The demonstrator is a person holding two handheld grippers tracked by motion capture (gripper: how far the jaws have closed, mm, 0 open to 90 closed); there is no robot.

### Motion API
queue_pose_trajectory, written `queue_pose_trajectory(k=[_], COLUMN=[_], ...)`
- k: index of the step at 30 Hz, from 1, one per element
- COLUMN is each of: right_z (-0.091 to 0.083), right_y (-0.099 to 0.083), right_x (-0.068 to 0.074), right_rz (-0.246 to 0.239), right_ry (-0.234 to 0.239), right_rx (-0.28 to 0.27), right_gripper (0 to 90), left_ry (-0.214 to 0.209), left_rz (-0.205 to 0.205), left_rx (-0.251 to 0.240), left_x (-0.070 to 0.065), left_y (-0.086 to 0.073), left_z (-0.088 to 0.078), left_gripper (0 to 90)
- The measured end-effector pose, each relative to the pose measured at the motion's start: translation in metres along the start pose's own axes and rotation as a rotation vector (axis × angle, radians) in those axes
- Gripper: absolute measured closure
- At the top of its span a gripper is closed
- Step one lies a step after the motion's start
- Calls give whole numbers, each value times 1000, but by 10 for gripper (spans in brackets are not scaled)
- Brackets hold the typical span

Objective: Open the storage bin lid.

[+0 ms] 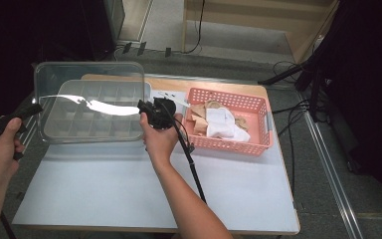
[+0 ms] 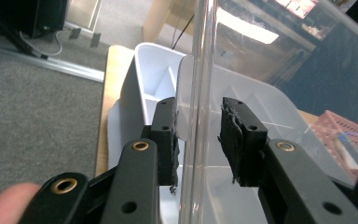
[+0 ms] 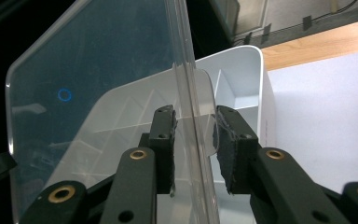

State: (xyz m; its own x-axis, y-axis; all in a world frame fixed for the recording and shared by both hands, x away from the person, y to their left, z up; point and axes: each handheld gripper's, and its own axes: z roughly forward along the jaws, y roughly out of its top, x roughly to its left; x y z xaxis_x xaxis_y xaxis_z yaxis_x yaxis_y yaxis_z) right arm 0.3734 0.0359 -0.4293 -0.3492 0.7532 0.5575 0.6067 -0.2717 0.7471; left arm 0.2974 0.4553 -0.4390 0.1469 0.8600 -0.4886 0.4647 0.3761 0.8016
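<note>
We see the high view dimly lit, its left and right edges sinking into near black, while the pale desk (image 1: 129, 194) catches soft overhead light. A bright white streak of glare runs across the clear lid (image 1: 92, 102), and a ceiling lamp mirrors in it in the left gripper view. Shadows stay faint. In both gripper views the near jaws look slightly soft, and a fingertip blurs at the lower left corner. We find the high view rather grainy.

lid (image 1: 89, 84): clear glossy plastic | basket (image 1: 258, 144): pink plastic | table (image 1: 129, 194): matt
</note>
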Motion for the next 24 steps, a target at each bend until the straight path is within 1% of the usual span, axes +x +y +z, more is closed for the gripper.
queue_pose_trajectory(k=[2, 6, 7, 10, 12, 13, 16, 18, 21, 24], right_z=[-6, -19, -22, -32, -40, -42, -53, -61, -73, -81], right_y=[0, -4, -5, -10, -14, -15, -22, -28, -35, -43], right_x=[-2, -6, -6, -8, -8, -8, -10, -10, -11, -14], right_rz=[0, 30, 31, 38, 40, 40, 45, 54, 55, 53], right_ry=[6, 16, 16, 23, 22, 24, 30, 34, 33, 30], right_rx=[5, 15, 17, 19, 18, 21, 35, 48, 46, 45], right_gripper=[707, 707, 707, 708, 710, 712, 717, 721, 723, 724], left_ry=[-13, -12, -11, -10, -14, -15, -39, -52, -51, -48], left_rz=[3, 41, 41, 58, 49, 51, 24, 18, 28, 36], left_rx=[-7, -2, -5, -1, 2, 7, 41, 49, 70, 69], left_x=[-6, -17, -20, -26, -28, -28, -28, -29, -32, -36], left_y=[0, -2, -3, -9, -14, -17, -23, -27, -37, -47], left_z=[-6, -16, -19, -25, -29, -31, -37, -42, -47, -52], left_gripper=[701, 705, 705, 706, 707, 707, 712, 714, 714, 714])
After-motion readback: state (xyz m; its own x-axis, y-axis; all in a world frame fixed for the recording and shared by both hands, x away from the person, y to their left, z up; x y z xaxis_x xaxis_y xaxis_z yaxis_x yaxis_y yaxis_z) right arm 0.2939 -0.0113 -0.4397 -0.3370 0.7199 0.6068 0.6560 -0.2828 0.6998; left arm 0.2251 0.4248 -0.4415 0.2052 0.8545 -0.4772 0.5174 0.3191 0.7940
